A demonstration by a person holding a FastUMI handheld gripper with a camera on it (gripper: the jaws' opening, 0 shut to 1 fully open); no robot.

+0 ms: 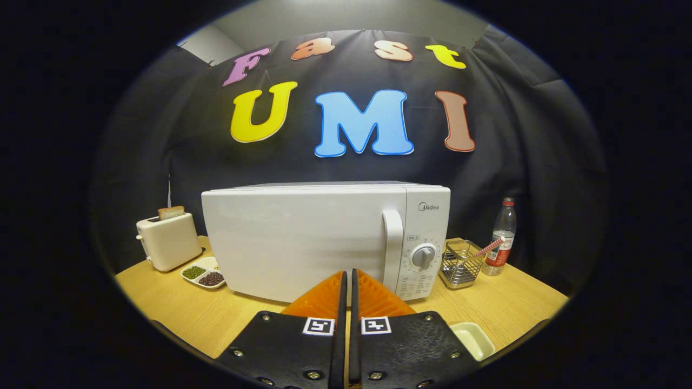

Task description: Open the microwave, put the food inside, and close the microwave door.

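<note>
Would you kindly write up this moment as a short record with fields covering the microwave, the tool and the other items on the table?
microwave: white, on the wooden table, door closed
door handle: vertical, beside the dial
tool: orange fingers together, holding nothing, short of the door
toaster: left of the microwave, bread slice sticking up
divided dish: green and dark beans
wire basket: right of the microwave
bottle: behind the basket
small tray: pale, beside the tool
</note>
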